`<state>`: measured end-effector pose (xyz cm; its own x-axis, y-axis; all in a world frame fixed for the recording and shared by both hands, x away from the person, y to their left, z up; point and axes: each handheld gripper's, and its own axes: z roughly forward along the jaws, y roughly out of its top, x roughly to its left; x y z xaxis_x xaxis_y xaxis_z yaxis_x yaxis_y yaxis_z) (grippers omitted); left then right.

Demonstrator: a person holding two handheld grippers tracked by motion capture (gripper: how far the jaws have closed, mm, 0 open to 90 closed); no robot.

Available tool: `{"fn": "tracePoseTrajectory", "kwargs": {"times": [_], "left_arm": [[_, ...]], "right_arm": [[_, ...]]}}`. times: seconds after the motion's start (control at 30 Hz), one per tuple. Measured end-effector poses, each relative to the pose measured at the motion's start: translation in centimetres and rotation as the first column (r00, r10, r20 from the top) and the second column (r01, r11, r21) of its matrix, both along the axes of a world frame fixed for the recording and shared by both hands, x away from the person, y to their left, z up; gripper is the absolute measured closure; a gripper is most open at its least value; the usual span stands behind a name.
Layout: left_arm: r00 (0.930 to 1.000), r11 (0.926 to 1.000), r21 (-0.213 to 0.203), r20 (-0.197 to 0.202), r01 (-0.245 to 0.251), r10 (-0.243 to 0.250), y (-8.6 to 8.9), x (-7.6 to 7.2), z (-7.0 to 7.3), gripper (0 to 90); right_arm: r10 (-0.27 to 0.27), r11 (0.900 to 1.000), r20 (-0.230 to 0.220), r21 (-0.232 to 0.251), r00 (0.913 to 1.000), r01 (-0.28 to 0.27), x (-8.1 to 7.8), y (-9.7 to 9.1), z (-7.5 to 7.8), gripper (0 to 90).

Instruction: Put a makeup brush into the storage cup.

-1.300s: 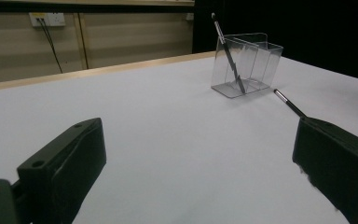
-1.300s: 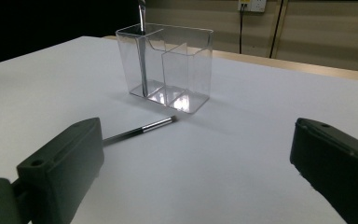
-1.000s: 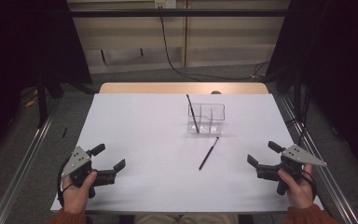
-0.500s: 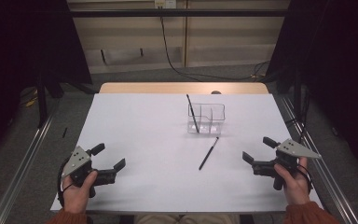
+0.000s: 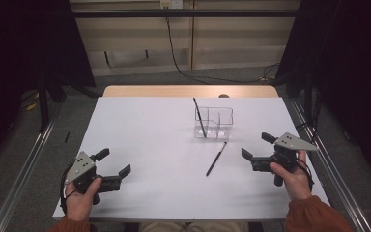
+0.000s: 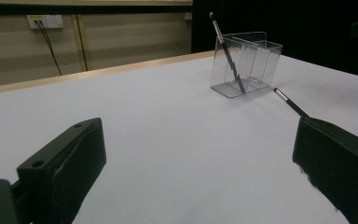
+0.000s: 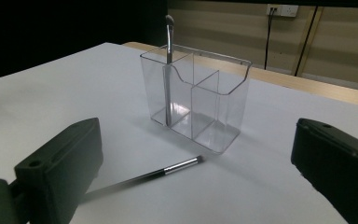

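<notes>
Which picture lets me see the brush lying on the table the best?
The right gripper view: the loose brush lies close between the open jaws, its silver band and tip sharp, beside the clear holder. The high view shows its whole length, but small and thin. The left gripper view shows just its tip end before a jaw hides the rest.

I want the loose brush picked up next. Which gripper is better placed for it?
Probably the right gripper: its open jaws face the thin black makeup brush lying flat close by, beside the clear plastic divided holder. The left gripper, also open, sits farther across the white table.
</notes>
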<state>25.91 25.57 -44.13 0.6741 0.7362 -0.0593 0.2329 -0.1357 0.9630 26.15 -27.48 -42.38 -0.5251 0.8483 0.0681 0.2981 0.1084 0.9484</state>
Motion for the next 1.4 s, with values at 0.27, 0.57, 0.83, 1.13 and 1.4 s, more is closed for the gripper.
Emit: {"fn": "tracePoseTrajectory", "kwargs": {"times": [0.27,0.57,0.83,1.13,1.4], "left_arm": [[0.9999,0.9999,0.002,0.002,0.011,-0.011,-0.1,0.0,0.0,2.6],[1.0,1.0,0.0,0.002,0.006,-0.006,0.1,0.1,0.0,2.6],[0.9999,0.9999,-0.003,0.007,0.015,-0.015,0.0,0.0,0.1,2.6],[0.9999,0.9999,-0.003,0.008,0.011,-0.011,0.0,0.1,0.1,2.6],[0.9999,0.9999,-0.002,0.007,0.012,-0.012,0.0,0.1,0.1,2.4]], "right_arm": [[0.004,0.9997,-0.002,-0.023,1.0,-0.004,1.6,1.6,1.0,2.5],[0.006,0.9984,-0.021,-0.055,0.9998,-0.008,3.7,3.3,1.0,2.8],[-0.031,0.997,-0.071,-0.072,0.997,0.026,4.6,3.8,1.4,3.4],[-0.041,0.9928,-0.154,-0.118,0.9872,0.022,5.6,4.2,1.1,2.9],[-0.047,0.9895,-0.247,-0.144,0.9679,0.011,6.4,4.4,0.6,2.8]]}}
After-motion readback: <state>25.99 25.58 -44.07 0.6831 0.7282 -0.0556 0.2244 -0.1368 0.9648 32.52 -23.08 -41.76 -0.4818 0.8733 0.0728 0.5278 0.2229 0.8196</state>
